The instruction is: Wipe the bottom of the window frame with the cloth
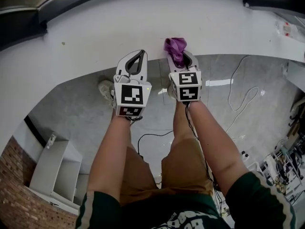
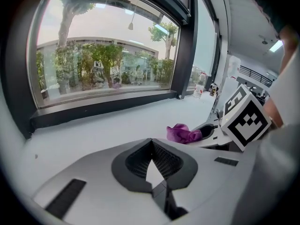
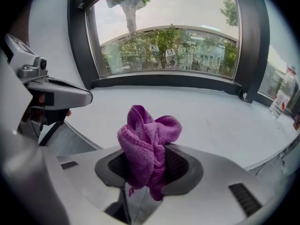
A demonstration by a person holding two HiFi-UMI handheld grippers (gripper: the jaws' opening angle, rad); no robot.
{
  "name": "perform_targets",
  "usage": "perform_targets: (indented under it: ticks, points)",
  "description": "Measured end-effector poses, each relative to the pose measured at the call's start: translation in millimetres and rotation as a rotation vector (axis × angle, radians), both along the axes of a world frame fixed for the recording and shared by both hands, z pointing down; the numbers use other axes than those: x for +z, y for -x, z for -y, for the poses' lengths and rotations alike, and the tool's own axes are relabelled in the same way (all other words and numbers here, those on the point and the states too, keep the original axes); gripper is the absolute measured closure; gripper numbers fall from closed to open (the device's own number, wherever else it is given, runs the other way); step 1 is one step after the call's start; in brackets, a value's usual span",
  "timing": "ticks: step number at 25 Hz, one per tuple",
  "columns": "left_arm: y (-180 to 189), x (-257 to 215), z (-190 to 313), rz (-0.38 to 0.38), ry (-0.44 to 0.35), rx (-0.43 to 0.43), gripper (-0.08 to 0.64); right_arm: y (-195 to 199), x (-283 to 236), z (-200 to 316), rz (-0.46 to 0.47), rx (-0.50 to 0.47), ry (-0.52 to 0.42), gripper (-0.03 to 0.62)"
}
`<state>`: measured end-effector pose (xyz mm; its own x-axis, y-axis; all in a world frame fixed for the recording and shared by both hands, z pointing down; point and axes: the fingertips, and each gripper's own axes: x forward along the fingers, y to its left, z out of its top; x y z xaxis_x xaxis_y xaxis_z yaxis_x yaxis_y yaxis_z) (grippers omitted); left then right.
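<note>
A bunched purple cloth (image 1: 175, 46) (image 3: 146, 137) is pinched in my right gripper (image 1: 179, 57) (image 3: 149, 157), which is shut on it at the near edge of the white sill (image 1: 95, 37). Its free end stands up above the jaws. My left gripper (image 1: 139, 61) (image 2: 151, 142) hangs just to its left, jaws shut on nothing. The left gripper view shows the cloth (image 2: 183, 134) to the right. The dark bottom of the window frame (image 2: 108, 107) (image 3: 164, 82) runs along the far side of the sill (image 3: 211, 121), well beyond both grippers.
A plastic bottle (image 1: 287, 28) (image 3: 280, 101) stands at the sill's right end. Below the sill are a grey floor with a white cable (image 1: 238, 97), a white shelf unit (image 1: 57, 171) at lower left, and the person's legs and shoe (image 1: 106, 90).
</note>
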<state>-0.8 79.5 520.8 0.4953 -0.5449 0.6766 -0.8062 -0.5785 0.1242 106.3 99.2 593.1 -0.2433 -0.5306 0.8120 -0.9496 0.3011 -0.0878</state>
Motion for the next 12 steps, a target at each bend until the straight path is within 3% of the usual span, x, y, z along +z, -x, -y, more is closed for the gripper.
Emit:
perform_targets:
  ticks: [12]
  points:
    - [36, -3, -4, 0.012, -0.019, -0.036, 0.555, 23, -1, -1, -0.059, 0.007, -0.003, 0.431]
